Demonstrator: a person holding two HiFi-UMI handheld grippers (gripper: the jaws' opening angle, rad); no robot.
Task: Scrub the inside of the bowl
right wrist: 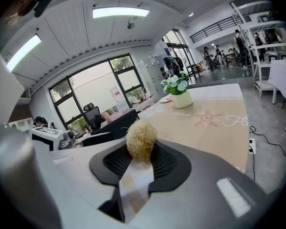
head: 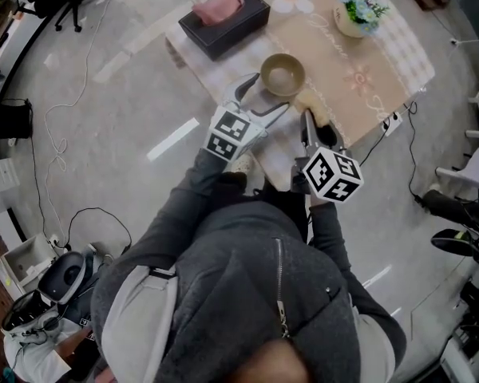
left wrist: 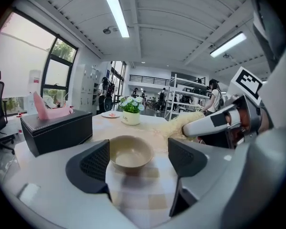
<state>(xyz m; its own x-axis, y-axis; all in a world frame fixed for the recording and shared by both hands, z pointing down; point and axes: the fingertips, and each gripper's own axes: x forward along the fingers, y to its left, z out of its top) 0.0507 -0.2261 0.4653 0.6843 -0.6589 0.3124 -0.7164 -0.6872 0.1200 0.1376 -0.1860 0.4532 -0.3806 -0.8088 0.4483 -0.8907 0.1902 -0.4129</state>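
Empty bowl [left wrist: 129,157] between spread jaw tips
Left gripper [left wrist: 139,150] stands open, gripping nothing; right gripper [right wrist: 141,152] pinches a fibre scrubber [right wrist: 141,137].

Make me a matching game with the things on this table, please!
Things:
1. round tan bowl
2. straw-coloured fibre scrubber ball
3. black rectangular tissue box
4. small pot of white and blue flowers

Clues:
A. a pink tissue sticks out of its top
B. pinched in the right gripper
C. next to a small white plate
D. empty, just in front of the open left gripper

Pairs: 1-D, 2-B, 3-A, 4-C
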